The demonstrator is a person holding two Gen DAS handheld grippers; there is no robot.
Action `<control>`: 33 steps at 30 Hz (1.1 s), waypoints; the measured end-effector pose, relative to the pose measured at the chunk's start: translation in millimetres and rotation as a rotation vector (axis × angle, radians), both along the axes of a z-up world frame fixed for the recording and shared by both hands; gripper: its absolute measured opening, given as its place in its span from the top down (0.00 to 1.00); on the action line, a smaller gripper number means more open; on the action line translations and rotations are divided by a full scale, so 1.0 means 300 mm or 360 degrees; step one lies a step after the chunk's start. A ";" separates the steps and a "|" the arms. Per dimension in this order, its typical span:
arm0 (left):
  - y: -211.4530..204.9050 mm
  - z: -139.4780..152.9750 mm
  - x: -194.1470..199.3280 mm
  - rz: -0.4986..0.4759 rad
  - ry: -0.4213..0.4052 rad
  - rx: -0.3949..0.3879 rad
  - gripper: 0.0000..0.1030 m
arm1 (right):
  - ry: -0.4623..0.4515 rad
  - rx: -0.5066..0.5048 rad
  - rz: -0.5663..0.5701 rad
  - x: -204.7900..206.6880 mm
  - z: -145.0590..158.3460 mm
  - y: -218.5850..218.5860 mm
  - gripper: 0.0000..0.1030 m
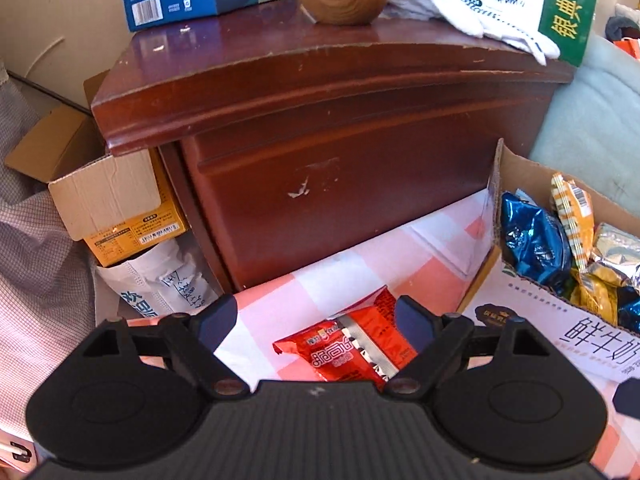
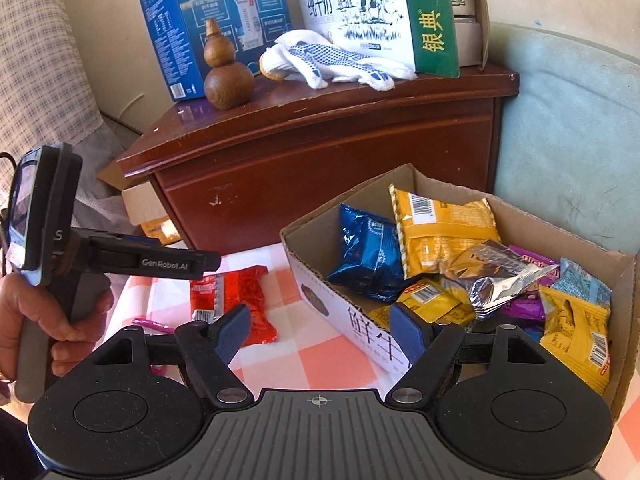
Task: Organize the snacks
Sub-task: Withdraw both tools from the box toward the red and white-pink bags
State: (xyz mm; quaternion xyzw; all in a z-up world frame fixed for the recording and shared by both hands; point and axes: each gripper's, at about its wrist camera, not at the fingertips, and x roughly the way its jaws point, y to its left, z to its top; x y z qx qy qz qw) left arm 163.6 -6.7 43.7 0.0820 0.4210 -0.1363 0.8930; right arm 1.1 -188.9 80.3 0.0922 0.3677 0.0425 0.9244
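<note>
Left tool (image 1: 316,320) hung spread wide over the red snack packet (image 1: 352,344), nothing pinched; packet lay flat on the pink checked cloth (image 1: 360,272), between the fingers (image 1: 218,320) in the wrist view but seemingly not yet touched. Right tool (image 2: 318,330) also spread and empty, poised near the near wall of the cardboard box (image 2: 348,320). Judged as the pick-up step for the last loose packet, box already holding blue, yellow, silver and purple packets (image 2: 448,256). Next move likely called for lowering the left tool, closing across the packet's narrow width, then lifting over the box rim to the right.

Open cloth around the packet, so room for descent looked fair; a small pink item (image 2: 150,324) lay just beside it. Box wall stood close on the right, its rim the edge to clear. Beyond, the dark wooden nightstand (image 1: 340,184) rose as a hard front face, limiting forward reach. On top, well apart: wooden gourd (image 2: 228,72), white gloves (image 2: 340,62), blue carton (image 2: 208,20), milk carton (image 2: 384,12)
</note>
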 end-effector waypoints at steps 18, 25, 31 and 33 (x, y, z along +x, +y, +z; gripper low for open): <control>-0.030 -0.054 -0.070 -0.0134 0.0117 0.0061 0.32 | 0.0100 0.0041 0.0003 0.028 -0.059 0.014 0.25; -0.054 -0.053 -0.194 -0.0343 0.0186 -0.0009 0.32 | 0.0123 0.0093 -0.0015 0.034 -0.069 0.006 0.25; -0.039 -0.016 -0.273 -0.0517 0.0150 0.0013 0.31 | 0.0172 0.0149 -0.0021 0.039 -0.087 0.001 0.25; -0.001 0.015 -0.272 -0.0539 0.0125 0.0020 0.27 | 0.0192 0.0154 -0.0004 0.039 -0.094 0.008 0.25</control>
